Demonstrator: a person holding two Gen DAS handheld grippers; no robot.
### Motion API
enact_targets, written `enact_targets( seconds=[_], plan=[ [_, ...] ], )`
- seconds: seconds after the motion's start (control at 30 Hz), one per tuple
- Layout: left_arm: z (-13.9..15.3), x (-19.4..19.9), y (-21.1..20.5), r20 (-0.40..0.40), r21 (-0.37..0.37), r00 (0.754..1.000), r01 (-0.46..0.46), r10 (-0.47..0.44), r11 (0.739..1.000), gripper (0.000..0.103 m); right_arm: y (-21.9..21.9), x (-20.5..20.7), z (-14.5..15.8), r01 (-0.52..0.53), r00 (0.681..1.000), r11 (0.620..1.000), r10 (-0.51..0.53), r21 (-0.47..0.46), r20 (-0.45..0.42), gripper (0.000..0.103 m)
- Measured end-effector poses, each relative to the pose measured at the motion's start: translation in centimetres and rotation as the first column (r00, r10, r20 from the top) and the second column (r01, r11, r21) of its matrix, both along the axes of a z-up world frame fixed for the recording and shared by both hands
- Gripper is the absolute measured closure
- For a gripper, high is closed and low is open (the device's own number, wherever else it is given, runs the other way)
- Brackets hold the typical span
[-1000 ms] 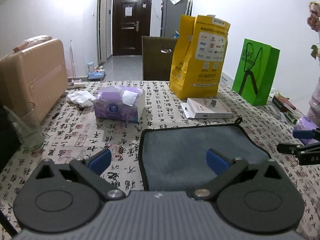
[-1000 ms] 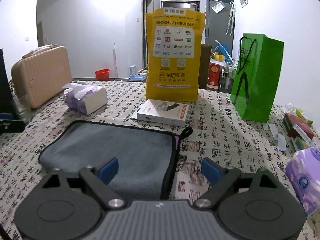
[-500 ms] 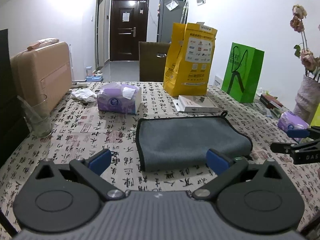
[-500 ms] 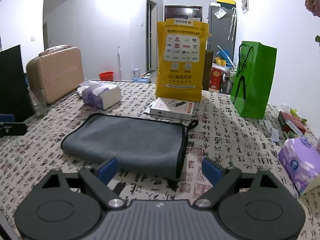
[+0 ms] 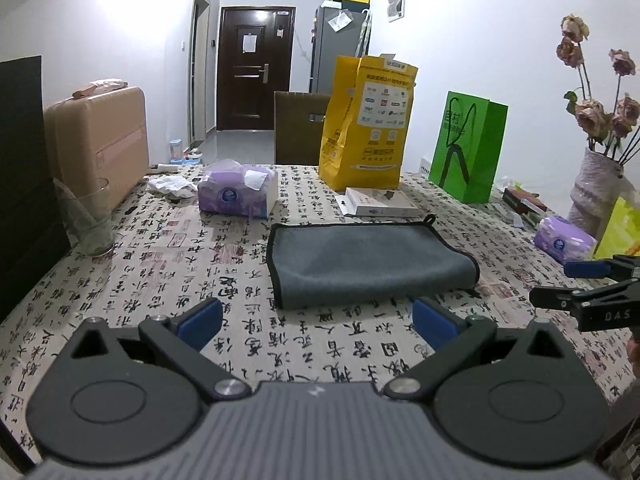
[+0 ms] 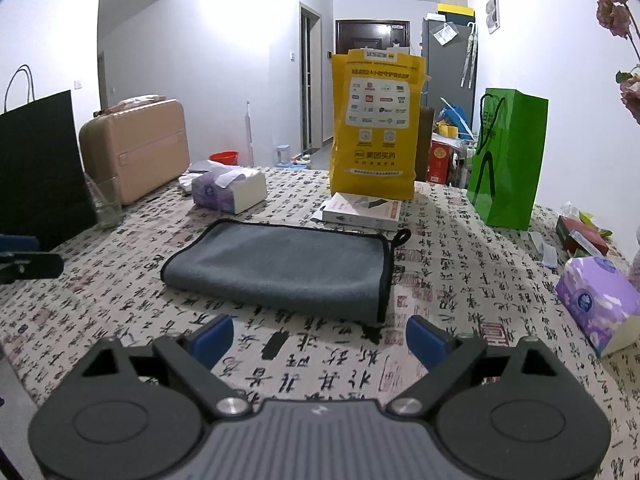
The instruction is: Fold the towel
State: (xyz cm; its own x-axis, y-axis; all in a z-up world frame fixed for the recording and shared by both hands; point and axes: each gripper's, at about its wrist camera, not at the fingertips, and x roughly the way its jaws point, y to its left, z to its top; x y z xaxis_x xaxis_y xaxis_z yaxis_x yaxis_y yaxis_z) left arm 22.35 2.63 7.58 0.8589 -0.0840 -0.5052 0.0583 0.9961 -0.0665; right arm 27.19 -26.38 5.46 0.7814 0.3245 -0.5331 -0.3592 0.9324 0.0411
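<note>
The grey towel (image 5: 370, 262) lies folded near the middle of the tabletop (image 5: 160, 280), its black-trimmed edges stacked and its hanging loop toward the far edge. Both the left gripper (image 5: 318, 320) and the right gripper (image 6: 319, 336) hover above the near edge, fingers (image 6: 212, 338) wide apart and holding nothing, clear of the towel. A white box (image 6: 362, 210) sits just beyond it

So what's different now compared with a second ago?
Both grippers, left gripper and right gripper, have pulled back from the grey towel, open and empty. The towel stayed folded on the tablecloth; the yellow bag hasn't moved.
</note>
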Motion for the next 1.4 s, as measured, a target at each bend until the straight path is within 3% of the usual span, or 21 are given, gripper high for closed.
enact_targets(
  seconds=[0.8, 0.93, 1.4],
  plan=[
    [-1.0, -9.9, -0.9, 0.078, 0.017, 0.997, -0.007, 0.006, 1.000, 0.000, 1.4, -10.4, 0.0, -0.041, 0.995, 0.999, 0.039, 0.025, 0.089, 0.004],
    [-1.4, -12.1, -0.7, 0.108, 0.030, 0.994, -0.022, 0.019, 0.999, 0.000, 1.7, -12.3, -0.3, -0.051, 0.994, 0.997, 0.046, 0.056, 0.097, 0.004],
    [-4.4, -17.1, -1.3, 0.107, 0.018, 0.994, -0.025, 0.023, 1.000, 0.000, 2.0, -19.7, -1.3, -0.030, 0.984, 0.995, 0.013, 0.091, 0.177, 0.000]
  ],
)
